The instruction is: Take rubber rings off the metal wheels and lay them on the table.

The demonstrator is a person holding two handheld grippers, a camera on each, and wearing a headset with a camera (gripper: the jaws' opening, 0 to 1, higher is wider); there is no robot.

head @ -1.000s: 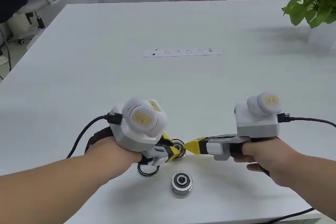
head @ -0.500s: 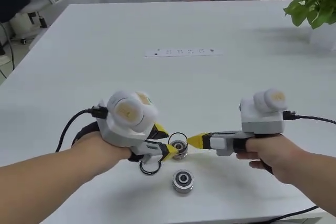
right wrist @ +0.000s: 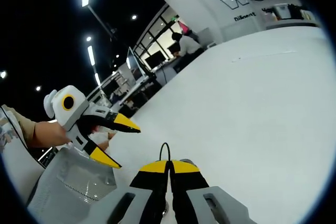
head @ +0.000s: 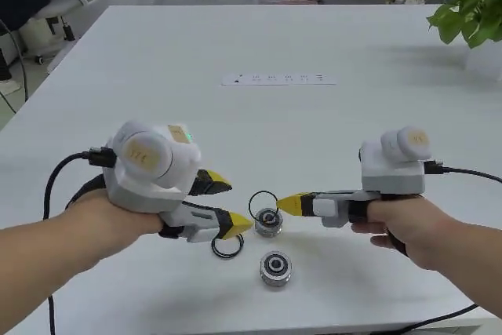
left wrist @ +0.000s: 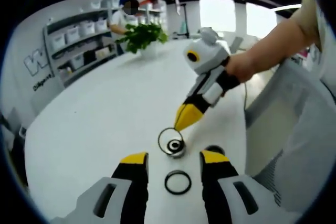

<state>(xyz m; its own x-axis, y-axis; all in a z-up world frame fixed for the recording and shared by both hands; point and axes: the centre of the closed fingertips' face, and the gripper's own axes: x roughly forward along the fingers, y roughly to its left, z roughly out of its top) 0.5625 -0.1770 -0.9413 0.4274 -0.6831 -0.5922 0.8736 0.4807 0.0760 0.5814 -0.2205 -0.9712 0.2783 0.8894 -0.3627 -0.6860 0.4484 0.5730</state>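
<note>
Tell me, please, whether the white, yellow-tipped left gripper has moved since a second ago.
Yes: the left gripper backed left, away from the farther round metal wheel.

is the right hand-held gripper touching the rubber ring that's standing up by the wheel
Touching. In the right gripper view the rubber ring rises from between the shut jaws of the right hand-held gripper, pinched at their yellow tips.

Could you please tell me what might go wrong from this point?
The right hand-held gripper pinches a rubber ring right over the metal wheel, while the left hand-held gripper is open and holds nothing. If the ring catches, the wheel may be dragged or tip. The thin ring might also slip from the jaws.
</note>
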